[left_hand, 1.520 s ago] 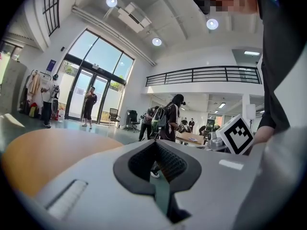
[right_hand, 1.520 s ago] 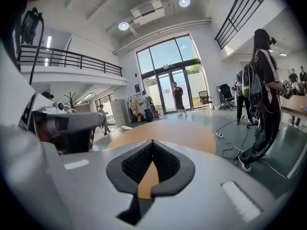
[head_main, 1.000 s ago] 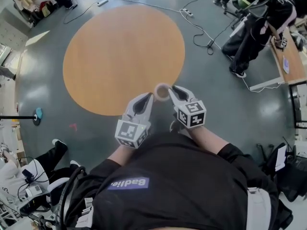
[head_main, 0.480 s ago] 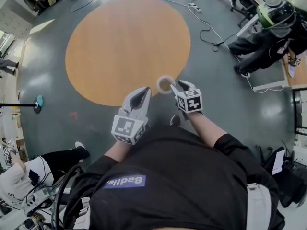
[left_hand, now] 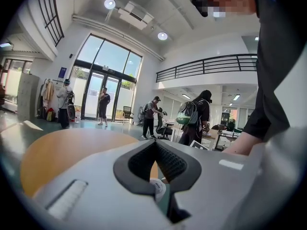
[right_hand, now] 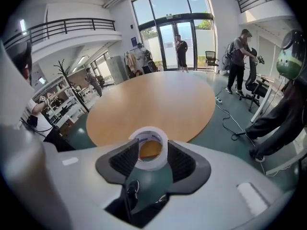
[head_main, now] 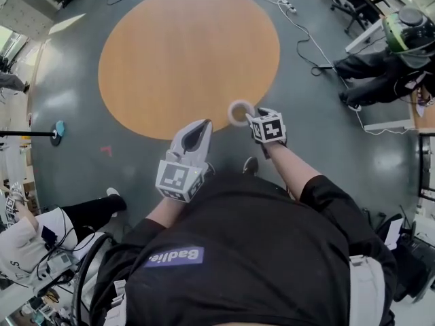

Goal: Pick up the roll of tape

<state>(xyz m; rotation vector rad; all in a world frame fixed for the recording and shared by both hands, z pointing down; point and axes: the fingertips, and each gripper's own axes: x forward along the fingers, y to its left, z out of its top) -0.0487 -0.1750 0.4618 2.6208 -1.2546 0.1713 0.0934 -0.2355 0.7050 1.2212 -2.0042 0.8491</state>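
Observation:
The roll of tape (head_main: 239, 112), a pale ring with a white rim, sticks out from the tip of my right gripper (head_main: 249, 116), high above the grey floor. In the right gripper view the roll (right_hand: 151, 165) sits upright between the two dark pads, which touch its sides; the jaws have just been opening wider with the roll still between them. My right gripper (right_hand: 151, 150) tilts down toward the orange circle. My left gripper (head_main: 201, 125) is held just left of it, apart from the roll. Its jaws (left_hand: 154, 143) meet at the tips with nothing between them.
A large orange circle (head_main: 183, 53) is painted on the grey floor (head_main: 81, 175) ahead. Cables (head_main: 306, 39) trail at the upper right, near people and a desk (head_main: 394, 66). A person sits low at the left (head_main: 41, 236). A small blue object (head_main: 58, 128) lies at the left edge.
My right gripper with the roll has gone downward and further from me, now pointing more steeply at the floor. The left gripper has shifted only slightly.

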